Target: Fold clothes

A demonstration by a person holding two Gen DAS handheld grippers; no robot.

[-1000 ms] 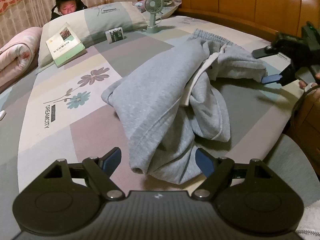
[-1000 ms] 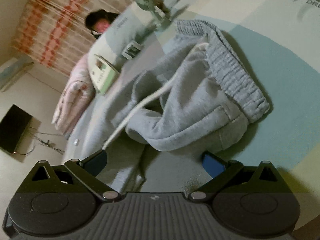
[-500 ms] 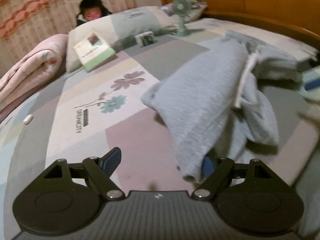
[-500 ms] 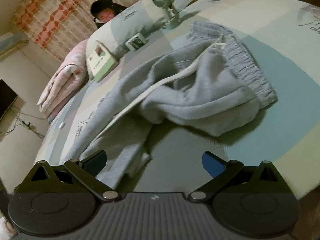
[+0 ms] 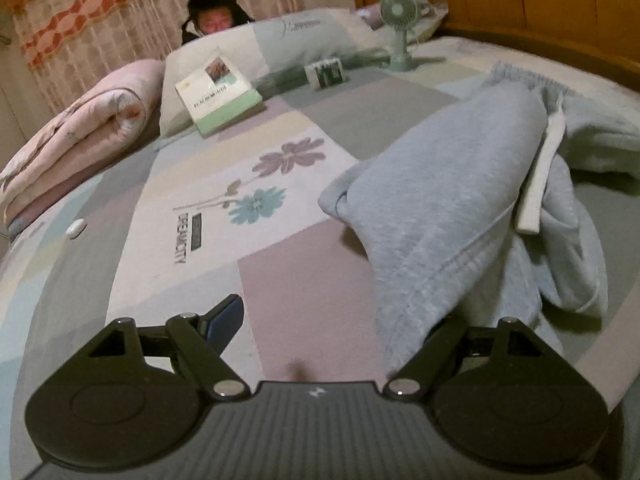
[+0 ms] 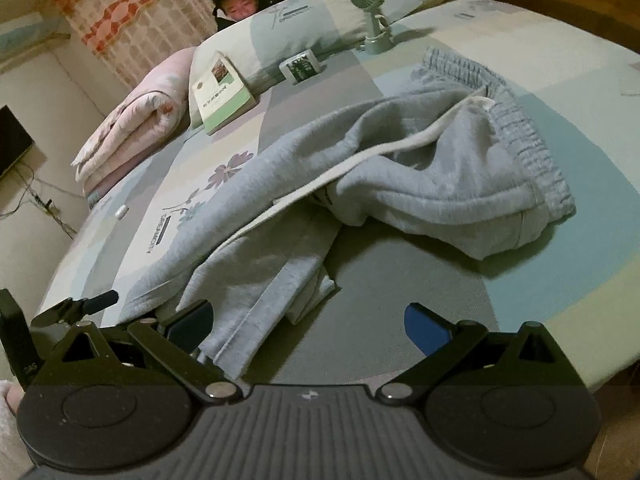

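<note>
The left gripper (image 5: 332, 320), jaws just narrowing but still released, has slid to the trousers' (image 5: 452, 184) hem at 5 o'clock, ready to grasp; the right gripper (image 6: 308, 320) gapes empty.

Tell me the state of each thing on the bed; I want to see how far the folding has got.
grey sweatpants: crumpled in a heap, not folded
book: closed, propped against the pillow
small fan: standing upright
pink quilt: rolled up at the bed's edge
left gripper: open, jaws just closing, a trouser leg end lies between them
right gripper: open, cloth at its left finger
</note>
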